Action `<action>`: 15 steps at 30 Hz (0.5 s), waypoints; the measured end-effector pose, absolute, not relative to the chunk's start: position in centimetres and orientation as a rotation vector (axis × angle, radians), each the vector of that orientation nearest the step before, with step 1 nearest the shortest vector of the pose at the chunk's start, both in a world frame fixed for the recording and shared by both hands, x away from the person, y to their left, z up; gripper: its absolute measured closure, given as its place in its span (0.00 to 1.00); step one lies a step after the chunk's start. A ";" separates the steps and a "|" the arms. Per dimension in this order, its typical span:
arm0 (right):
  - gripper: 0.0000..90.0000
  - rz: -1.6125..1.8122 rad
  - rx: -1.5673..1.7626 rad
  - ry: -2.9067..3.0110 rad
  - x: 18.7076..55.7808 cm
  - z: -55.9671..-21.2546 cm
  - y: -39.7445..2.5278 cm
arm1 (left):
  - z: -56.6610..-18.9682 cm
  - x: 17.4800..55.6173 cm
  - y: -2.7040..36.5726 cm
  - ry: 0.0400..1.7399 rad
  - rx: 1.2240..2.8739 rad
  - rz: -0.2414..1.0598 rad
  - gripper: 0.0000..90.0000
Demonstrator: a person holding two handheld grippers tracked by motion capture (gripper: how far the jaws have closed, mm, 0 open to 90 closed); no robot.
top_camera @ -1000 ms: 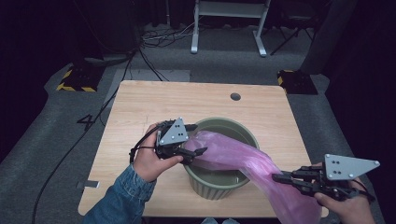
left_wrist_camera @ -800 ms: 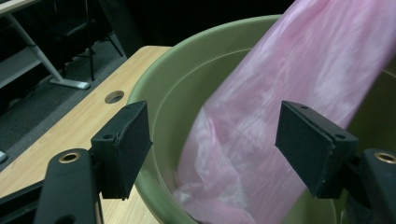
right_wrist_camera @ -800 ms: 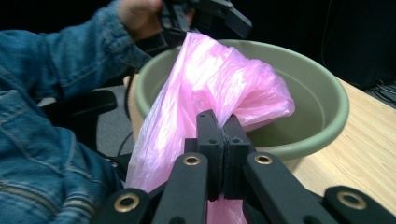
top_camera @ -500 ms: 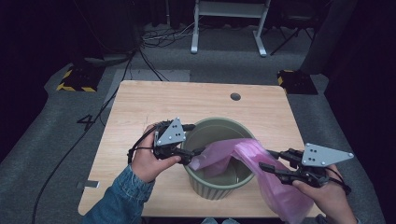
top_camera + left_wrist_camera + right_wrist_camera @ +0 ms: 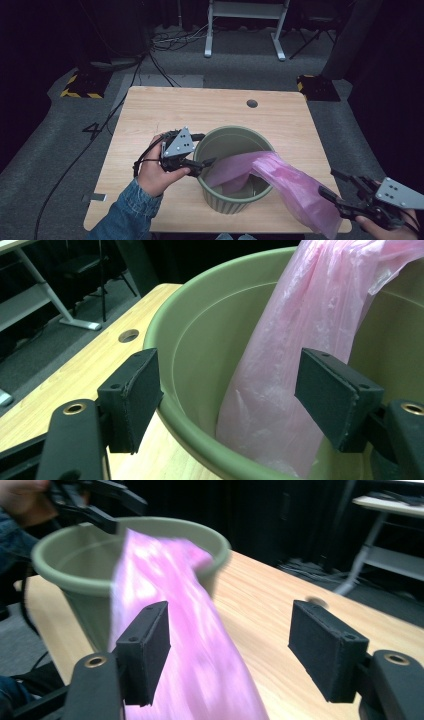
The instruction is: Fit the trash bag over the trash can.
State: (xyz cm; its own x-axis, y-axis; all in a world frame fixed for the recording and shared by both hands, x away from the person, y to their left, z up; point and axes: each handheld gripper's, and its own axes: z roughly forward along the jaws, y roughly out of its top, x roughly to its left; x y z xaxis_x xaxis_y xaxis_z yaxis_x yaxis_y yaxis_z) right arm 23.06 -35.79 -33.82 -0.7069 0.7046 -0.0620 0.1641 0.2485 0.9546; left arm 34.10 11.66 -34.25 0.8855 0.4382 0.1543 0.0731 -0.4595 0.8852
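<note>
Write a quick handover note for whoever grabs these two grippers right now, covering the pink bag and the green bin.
Left gripper: open, its jaws straddle the near-left rim of the green bin, gripping nothing.
Right gripper: open, off the table's right front corner, beside the hanging end of the pink bag, not holding it.
Bag: one end lies inside the bin, the rest drapes over the right rim and hangs past the table edge.
Done: bag partly in the bin.
Left: open the bag mouth and fold it over the rim all round.

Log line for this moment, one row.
left hand-held gripper: open, straddling bin rim | right hand-held gripper: open | pink bag: draped over rim
</note>
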 end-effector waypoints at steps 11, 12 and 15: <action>0.35 1.361 1.081 1.950 21.1 -39.0 -40.8 | -34.6 33.8 12.3 0.388 2.021 0.453 0.29; 0.34 1.367 1.104 1.947 20.9 -39.5 -41.1 | -34.6 33.7 12.3 0.388 2.021 0.457 0.29; 0.32 1.436 1.159 1.954 20.1 -40.7 -41.7 | -34.5 33.6 12.5 0.391 2.022 0.458 0.29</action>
